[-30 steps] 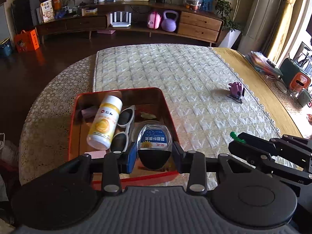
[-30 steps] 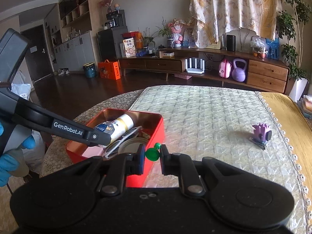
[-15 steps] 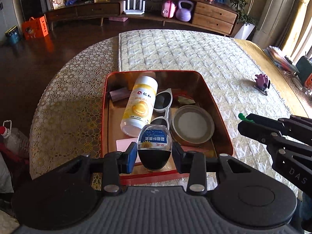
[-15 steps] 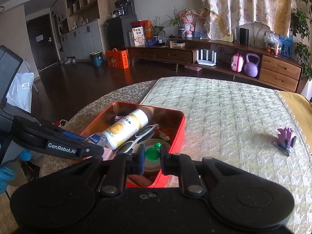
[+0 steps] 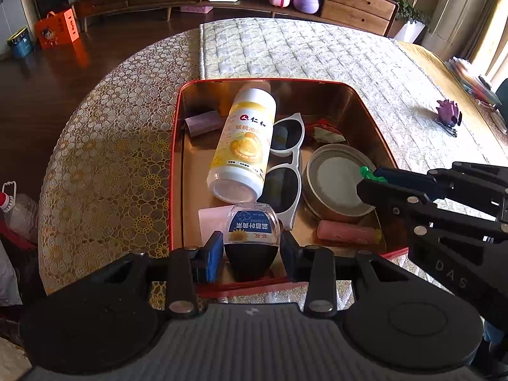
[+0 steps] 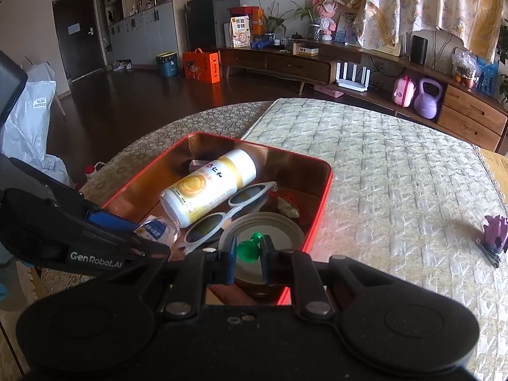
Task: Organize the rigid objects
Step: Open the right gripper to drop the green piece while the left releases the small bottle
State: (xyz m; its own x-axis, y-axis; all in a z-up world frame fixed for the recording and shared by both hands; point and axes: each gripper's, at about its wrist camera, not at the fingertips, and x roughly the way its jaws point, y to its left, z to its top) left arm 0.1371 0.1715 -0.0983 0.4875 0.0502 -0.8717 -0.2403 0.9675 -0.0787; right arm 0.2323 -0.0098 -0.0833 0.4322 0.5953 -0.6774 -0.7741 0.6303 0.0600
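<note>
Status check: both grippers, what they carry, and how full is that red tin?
Left gripper shut on small bottle, over red tin. Right gripper shut on green piece, above round lid. Tin crowded: white bottle, sunglasses.

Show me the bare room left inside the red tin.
Bare floor in the red metal tin: left strip beside the white-and-yellow bottle, below the purple block. Crowded right: white sunglasses, round tin lid, pink stick.
</note>
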